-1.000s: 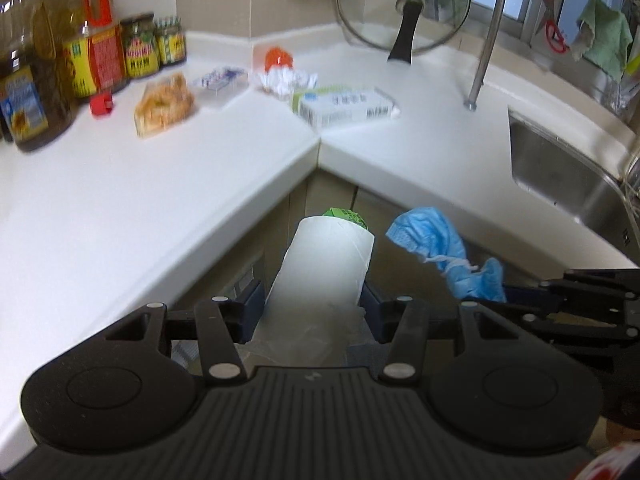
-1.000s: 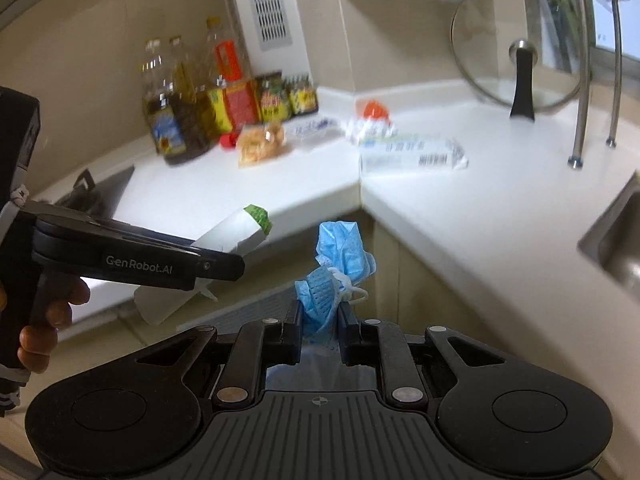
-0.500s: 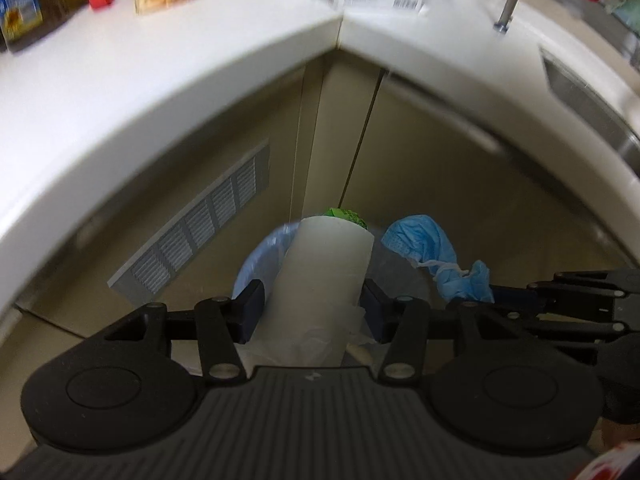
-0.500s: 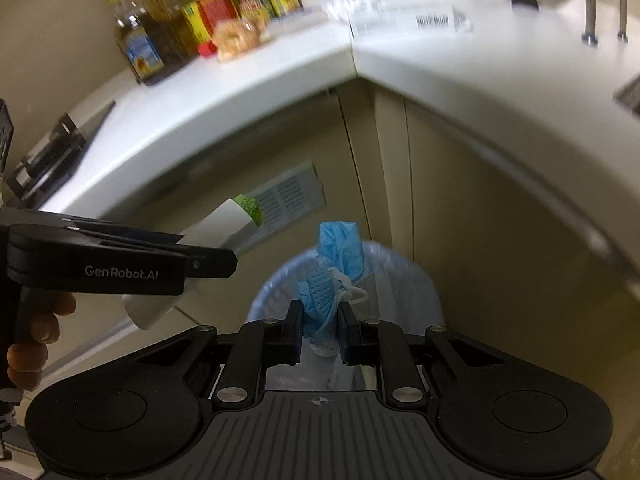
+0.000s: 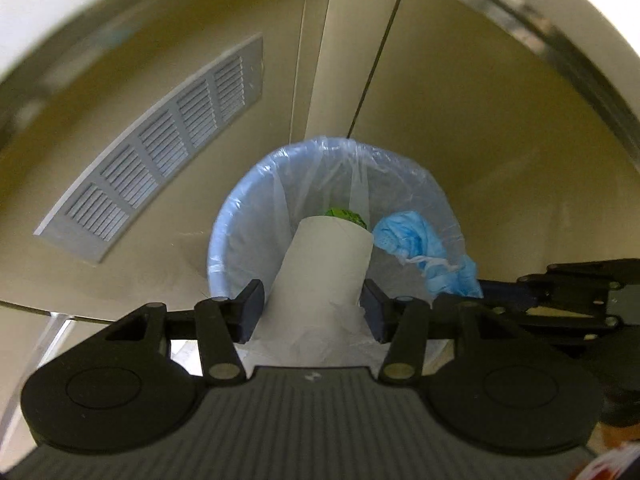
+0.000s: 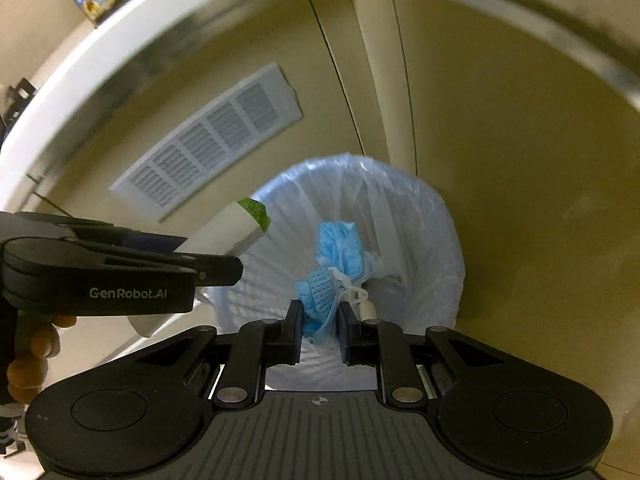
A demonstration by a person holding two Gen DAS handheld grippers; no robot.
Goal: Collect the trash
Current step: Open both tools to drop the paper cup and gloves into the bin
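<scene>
- Left gripper (image 5: 312,308), jaws partly open, clamps a light, crushable white paper cup (image 5: 324,264) by its middle.
- Ahead, against the far cabinet, stands the lined bin (image 5: 224,216).
- Right gripper (image 6: 319,320), nearly closed, pinches a soft, limp blue face mask (image 6: 336,252) over the bin.

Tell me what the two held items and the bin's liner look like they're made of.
White cup: likely matte paper; dull, crumpled end. Blue mask: apparently non-woven fabric; soft folds, embossed dots, white ear loops. Bin liner: thin translucent plastic film; glossy wrinkles, draped over the rim.
</scene>
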